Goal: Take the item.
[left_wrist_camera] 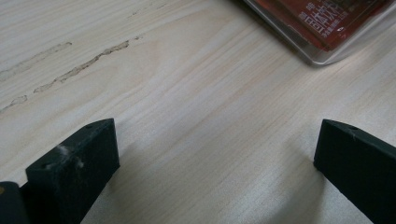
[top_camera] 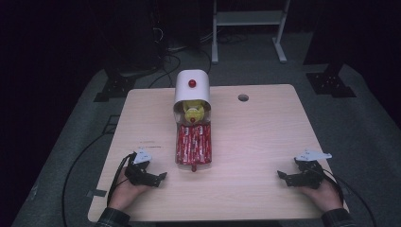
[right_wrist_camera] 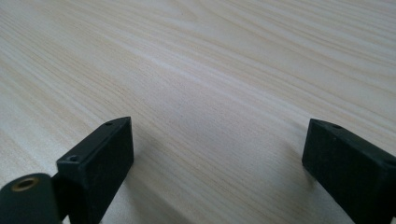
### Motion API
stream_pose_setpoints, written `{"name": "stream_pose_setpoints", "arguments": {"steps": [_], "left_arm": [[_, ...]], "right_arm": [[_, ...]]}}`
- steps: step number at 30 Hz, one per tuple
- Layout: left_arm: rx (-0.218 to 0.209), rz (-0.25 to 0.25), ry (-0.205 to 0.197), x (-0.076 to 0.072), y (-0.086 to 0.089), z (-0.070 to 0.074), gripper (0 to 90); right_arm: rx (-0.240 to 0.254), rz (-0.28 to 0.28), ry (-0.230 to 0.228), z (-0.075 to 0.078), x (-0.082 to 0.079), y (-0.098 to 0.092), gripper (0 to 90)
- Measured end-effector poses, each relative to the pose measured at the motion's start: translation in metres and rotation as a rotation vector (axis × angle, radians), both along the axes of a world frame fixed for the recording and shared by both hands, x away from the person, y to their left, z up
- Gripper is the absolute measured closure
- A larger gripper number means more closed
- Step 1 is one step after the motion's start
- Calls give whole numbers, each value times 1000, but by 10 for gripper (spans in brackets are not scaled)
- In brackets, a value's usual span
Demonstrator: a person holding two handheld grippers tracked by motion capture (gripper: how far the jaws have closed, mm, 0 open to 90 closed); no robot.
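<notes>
A white dome-lidded box (top_camera: pixel 192 88) with a red knob stands at the table's far middle, a yellow item (top_camera: pixel 194 112) showing in its open front. Before it lies a clear tray (top_camera: pixel 193 144) of red packets, whose corner (left_wrist_camera: pixel 327 32) appears at the top right of the left gripper view. My left gripper (top_camera: pixel 158 178) rests on the table near the front left, held by a hand, jaws wide apart and empty (left_wrist_camera: pixel 217 140). My right gripper (top_camera: pixel 283 178) rests at the front right, also open over bare wood (right_wrist_camera: pixel 217 140).
The light wooden table (top_camera: pixel 255 137) has a round cable hole (top_camera: pixel 243 98) at the far right. Scuff marks (left_wrist_camera: pixel 79 70) run across the wood near the left gripper. Cables trail off the table's left and right edges. A white frame (top_camera: pixel 248 28) stands on the floor behind.
</notes>
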State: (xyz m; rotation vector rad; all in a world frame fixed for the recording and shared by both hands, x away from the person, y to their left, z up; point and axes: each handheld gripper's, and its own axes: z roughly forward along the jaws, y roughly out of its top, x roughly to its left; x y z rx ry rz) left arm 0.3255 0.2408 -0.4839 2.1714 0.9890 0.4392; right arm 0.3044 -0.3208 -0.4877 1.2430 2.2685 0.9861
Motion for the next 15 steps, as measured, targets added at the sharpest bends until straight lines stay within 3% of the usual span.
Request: {"name": "stream_pose_setpoints", "arguments": {"steps": [10,15], "left_arm": [[15,7,17,1,-3,2,0],[17,-2,8,0,-4,5,0]], "right_arm": [[0,0,0,0,0,0,78],[0,0,0,0,0,0,78]]}}
